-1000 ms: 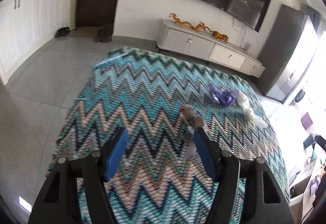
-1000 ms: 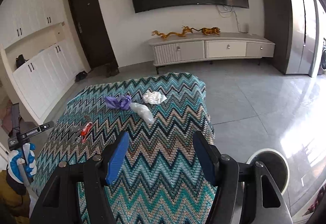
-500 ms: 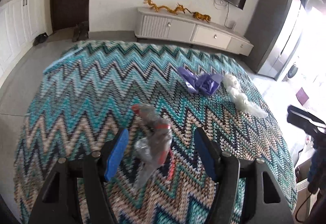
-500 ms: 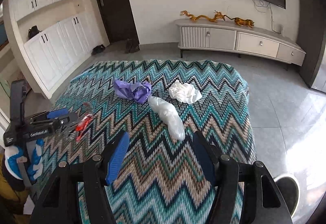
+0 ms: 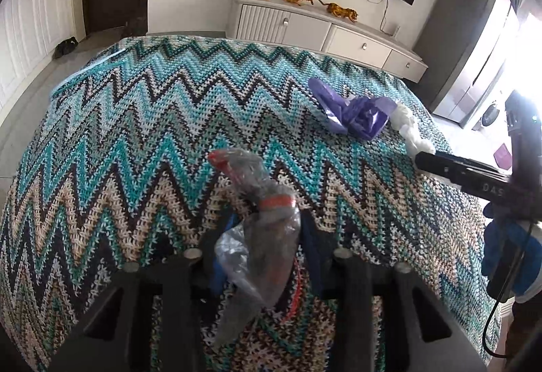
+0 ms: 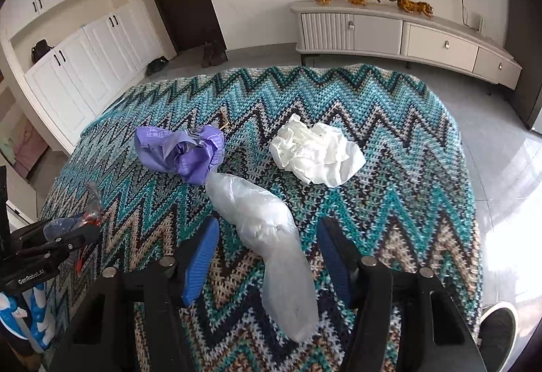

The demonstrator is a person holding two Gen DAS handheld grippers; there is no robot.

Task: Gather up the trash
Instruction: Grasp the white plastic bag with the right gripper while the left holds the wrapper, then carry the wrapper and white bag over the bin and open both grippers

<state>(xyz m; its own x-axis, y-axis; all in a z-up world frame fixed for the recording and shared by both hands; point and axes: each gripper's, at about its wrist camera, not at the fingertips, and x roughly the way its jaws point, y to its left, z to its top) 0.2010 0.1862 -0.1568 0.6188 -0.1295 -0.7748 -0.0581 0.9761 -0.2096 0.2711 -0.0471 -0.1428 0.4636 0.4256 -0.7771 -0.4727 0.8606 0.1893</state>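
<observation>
Both grippers down on the trash, left one closing first.

Left gripper [image 5: 261, 246]: jaws have just been closing around the clear wrapper with red print [image 5: 257, 223], which a second ago lay ahead of wide-open jaws; pads look pressed on it, so likely a grip. Right gripper [image 6: 267, 256]: jaws narrowing a little but open, now straddling the translucent plastic bag [image 6: 267, 233], not touching it. Purple wrapper [image 6: 183, 151] and crumpled white tissue [image 6: 315, 151] lie untouched on the zigzag-blanketed counter [image 6: 406, 202]. Collection just beginning.

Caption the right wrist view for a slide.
Right gripper straddles the clear plastic bag on the zigzag blanket.
</observation>
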